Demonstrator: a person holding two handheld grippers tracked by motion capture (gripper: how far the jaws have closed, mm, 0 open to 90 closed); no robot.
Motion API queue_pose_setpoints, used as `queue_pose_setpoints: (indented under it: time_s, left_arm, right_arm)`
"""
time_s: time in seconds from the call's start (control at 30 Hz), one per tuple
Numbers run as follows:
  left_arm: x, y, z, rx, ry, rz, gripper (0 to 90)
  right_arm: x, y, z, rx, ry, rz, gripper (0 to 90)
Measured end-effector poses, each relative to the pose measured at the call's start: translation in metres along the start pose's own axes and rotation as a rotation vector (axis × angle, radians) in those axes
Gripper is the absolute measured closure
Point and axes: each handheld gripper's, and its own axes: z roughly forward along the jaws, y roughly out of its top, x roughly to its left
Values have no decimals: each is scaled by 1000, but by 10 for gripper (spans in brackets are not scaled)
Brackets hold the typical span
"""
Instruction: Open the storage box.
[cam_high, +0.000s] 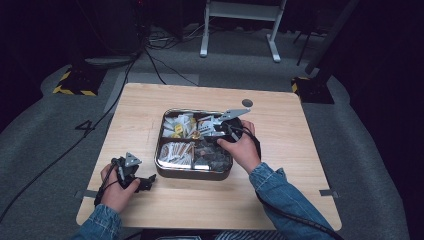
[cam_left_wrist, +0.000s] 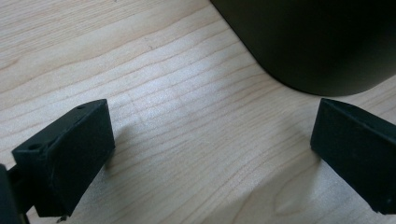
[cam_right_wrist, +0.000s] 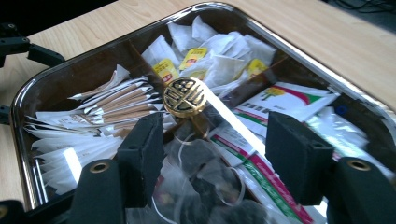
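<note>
Item: wooden table (cam_high: 150, 107), light grain, bearing one square metal tray (cam_high: 161, 167) at its middle, rounded corners, divided into four compartments around a central brass-coloured knob (cam_right_wrist: 184, 97). Contents, as seen from the person's side: far left compartment, white tea-bag envelopes with yellow tags (cam_high: 178, 126); far right compartment, white sachets printed red and green (cam_right_wrist: 285, 100); near left compartment, a stack of pale paper sachets with brown stripes (cam_high: 176, 152); near right compartment, dark tea bags in clear wrappers with strings (cam_high: 214, 157). Right gripper (cam_high: 220, 131): held in the right hand (cam_high: 244, 148) over the right half of the tray, jaws parted with nothing between the pads, poised above the near right compartment just short of the knob in the right gripper view. Left gripper (cam_high: 146, 183): held in the left hand (cam_high: 117, 190) on the near left of the table, just beside the tray's near left corner, jaws spread wide and empty over bare wood, the tray's dark wall (cam_left_wrist: 317, 42) close ahead.
</note>
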Motion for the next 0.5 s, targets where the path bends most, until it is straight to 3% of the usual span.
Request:
queue_pose_setpoints:
  time_s: [0.17, 0.2, 0.5]
  left_arm:
    - [0, 2, 2, -2, -1, 4, 0]
    - [0, 2, 2, -2, -1, 2, 0]
    - [0, 3, 2, -1, -1, 4, 0]
  right_arm:
    - [3, -2, 17, 17, 20, -12, 362]
    - [6, -1, 23, 11, 13, -17, 403]
    - [10, 4, 40, 5, 18, -8, 435]
